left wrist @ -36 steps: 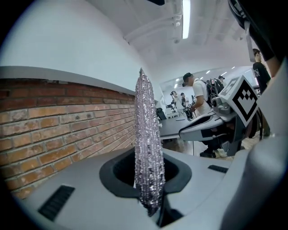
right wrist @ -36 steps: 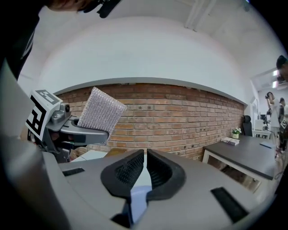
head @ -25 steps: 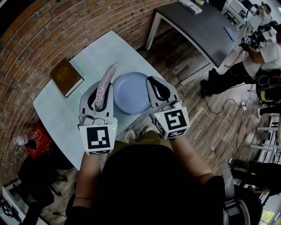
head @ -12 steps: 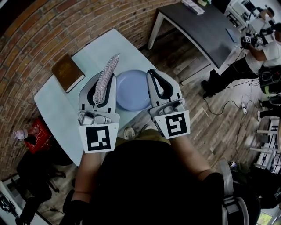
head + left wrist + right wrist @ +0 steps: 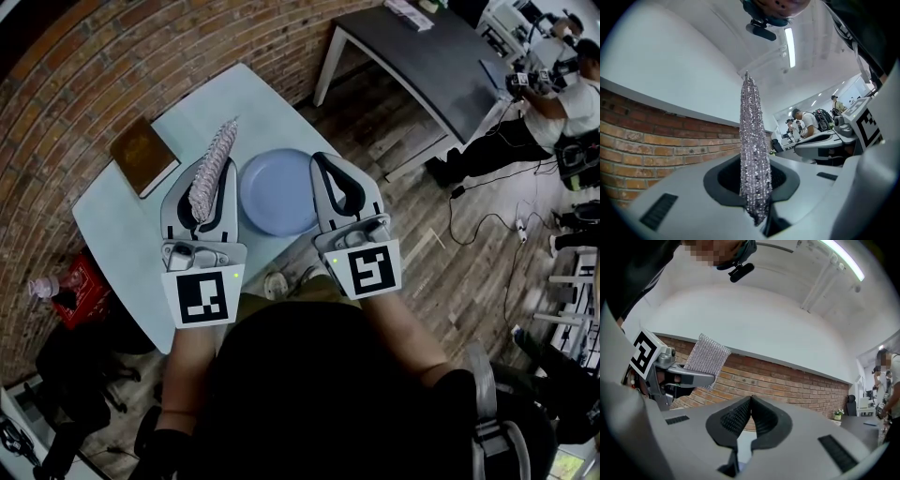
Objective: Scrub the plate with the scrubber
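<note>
Pale worktop (image 5: 131, 234) with blue plate (image 5: 277, 192); left gripper (image 5: 208, 173) jaws clamped on silver scrubber (image 5: 216, 155); right gripper (image 5: 750, 404) jaws together, empty.

I hold both side by side: left gripper (image 5: 208, 178) fingers clamp the scrubber (image 5: 752, 140), right gripper (image 5: 325, 164) fingers pressed together, empty.

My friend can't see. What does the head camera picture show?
A person holds two grippers over a pale table: the left gripper pinches a silvery scrubber, and the right gripper is shut and empty by the edge of a blue plate. A brown book lies further left.
</note>
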`<state>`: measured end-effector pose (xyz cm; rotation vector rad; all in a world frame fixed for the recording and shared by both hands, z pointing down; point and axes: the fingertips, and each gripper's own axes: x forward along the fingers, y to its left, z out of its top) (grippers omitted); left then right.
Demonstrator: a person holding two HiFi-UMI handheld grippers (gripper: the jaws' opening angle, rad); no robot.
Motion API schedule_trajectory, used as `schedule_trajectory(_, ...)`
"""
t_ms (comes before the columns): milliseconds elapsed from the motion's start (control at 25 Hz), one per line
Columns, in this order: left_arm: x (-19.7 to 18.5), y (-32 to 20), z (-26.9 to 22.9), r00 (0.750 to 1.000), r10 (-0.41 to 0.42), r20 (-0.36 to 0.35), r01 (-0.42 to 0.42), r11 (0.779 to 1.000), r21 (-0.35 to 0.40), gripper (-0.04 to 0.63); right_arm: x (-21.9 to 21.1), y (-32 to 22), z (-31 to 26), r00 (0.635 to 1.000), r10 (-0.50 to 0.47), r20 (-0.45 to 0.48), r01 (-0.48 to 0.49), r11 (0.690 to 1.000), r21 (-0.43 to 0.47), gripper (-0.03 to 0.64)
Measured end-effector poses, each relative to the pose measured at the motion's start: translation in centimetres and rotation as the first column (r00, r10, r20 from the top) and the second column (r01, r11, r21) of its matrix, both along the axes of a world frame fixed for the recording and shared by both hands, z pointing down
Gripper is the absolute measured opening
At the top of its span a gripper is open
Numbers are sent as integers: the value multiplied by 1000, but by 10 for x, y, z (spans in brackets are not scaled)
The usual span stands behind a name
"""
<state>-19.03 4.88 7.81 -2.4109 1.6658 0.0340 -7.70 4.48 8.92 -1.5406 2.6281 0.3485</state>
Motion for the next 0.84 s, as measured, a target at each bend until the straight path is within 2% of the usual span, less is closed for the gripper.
schedule_trajectory(240,0,1,5,1000,1,5,-1,1000,-16,78,7,1,-1,1000,16,1,-16,1000,8,37)
schedule_trajectory(840,11,16,2,1000,19,15,-19,1000,-4,78,16,17,6,1000,13,-16,-13,1000,3,37)
